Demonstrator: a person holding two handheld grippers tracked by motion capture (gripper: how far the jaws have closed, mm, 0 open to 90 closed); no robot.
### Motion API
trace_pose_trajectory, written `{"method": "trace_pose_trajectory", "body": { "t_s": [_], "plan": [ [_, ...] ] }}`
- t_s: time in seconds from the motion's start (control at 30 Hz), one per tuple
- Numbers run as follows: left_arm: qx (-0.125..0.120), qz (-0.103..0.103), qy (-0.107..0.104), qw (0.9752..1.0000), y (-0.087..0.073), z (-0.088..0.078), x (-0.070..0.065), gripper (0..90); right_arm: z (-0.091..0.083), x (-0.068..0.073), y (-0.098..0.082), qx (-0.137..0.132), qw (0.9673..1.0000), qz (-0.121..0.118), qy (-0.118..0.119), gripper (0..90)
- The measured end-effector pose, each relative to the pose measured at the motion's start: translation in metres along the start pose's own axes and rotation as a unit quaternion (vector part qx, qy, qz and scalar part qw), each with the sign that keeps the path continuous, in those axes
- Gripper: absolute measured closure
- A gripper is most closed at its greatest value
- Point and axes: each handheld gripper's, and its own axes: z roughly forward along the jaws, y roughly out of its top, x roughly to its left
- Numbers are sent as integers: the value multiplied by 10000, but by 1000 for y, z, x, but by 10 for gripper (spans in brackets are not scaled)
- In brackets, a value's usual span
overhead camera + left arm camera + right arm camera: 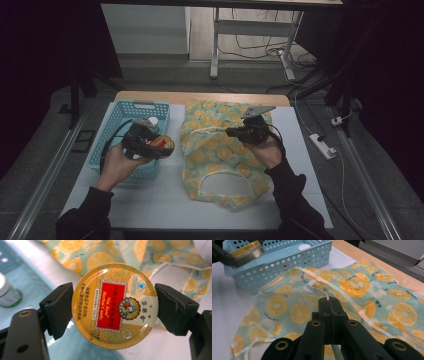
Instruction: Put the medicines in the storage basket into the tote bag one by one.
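A round yellow candy tin (115, 305) with a red label sits between the pads of my left gripper (115, 308), which is shut on its rim from both sides. In the high view the tin (164, 144) hangs over the right edge of the blue perforated basket (112, 125). A teal fabric bag (220, 155) printed with citrus slices lies on the mat to the right. My right gripper (231, 132) is shut on the bag's white trim (322, 291) at the bag's left side, with its jaws pressed together (329, 302).
A small white-capped bottle (152, 121) stands inside the basket (287, 262). The white mat (150, 200) covers a wooden table (200, 97). On the floor to the right lies a power strip (322, 145) with cables, and desk legs (215, 50) stand behind the table.
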Motion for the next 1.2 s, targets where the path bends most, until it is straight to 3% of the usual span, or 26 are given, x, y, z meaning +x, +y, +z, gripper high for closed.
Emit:
{"method": "trace_pose_trajectory", "body": {
  "t_s": [0.5, 0.8, 1.2],
  "plan": [
    [113, 474, -390, 9981, 21, 34, -35, 201, 0, -1, 0, -36, 10000, 17, -17, 900],
    [129, 653, -594, 9960, 34, 60, -52, 201, 0, -2, -1, -45, 10000, 20, -30, 900],
    [267, 824, -637, 9942, 49, 97, -64, 201, 1, -4, -1, -93, 9999, 55, -63, 900]
  ]
}}
